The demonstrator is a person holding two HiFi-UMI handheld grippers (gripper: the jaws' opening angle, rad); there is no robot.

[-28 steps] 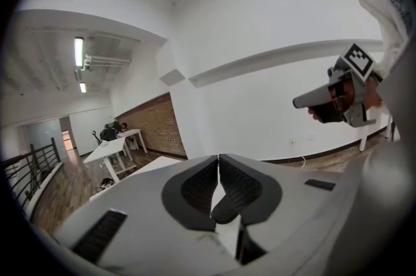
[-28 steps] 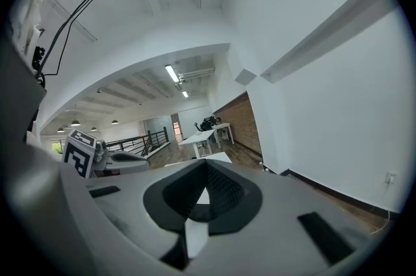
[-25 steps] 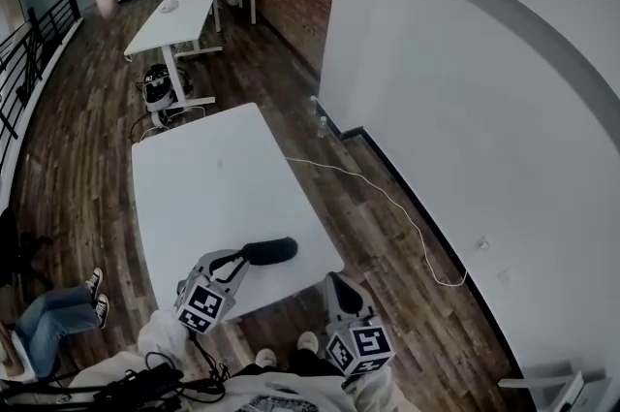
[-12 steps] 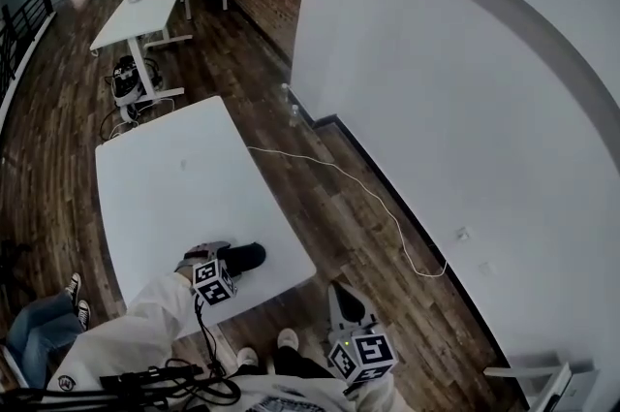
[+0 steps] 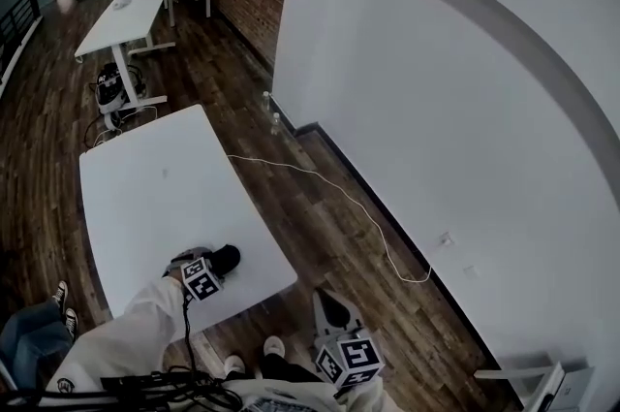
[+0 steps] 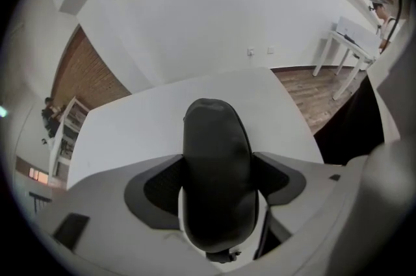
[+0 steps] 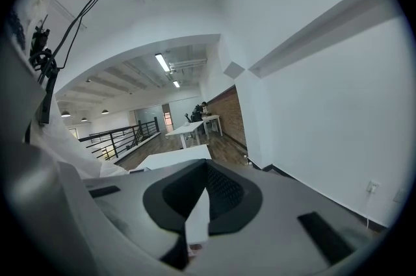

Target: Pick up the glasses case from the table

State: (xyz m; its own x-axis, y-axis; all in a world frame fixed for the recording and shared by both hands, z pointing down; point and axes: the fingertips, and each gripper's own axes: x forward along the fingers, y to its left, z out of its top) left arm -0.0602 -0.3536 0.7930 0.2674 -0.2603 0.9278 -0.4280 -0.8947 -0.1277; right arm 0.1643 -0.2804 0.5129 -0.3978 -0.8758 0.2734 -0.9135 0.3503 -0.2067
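The black oval glasses case (image 5: 226,257) lies on the white table (image 5: 145,187) close to its near edge. My left gripper (image 5: 217,263) points steeply down over it. In the left gripper view the case (image 6: 218,190) fills the gap between the wide-spread jaws of the left gripper (image 6: 218,167), with a dark pad on either side; I see no squeeze on it. My right gripper (image 5: 325,300) hangs off the table, over the wooden floor to the right, holding nothing. In its own view the right gripper (image 7: 207,169) has its pads together.
A thin cable (image 5: 320,182) trails across the floor between the table and the white wall. A second white table (image 5: 121,17) stands farther back, with a machine (image 5: 108,90) on the floor beneath it. A seated person's legs (image 5: 29,332) are at the lower left.
The left gripper has dropped onto the table and its jaws have opened around the case, which earlier lay ahead of its tips. The right gripper has shifted slightly.
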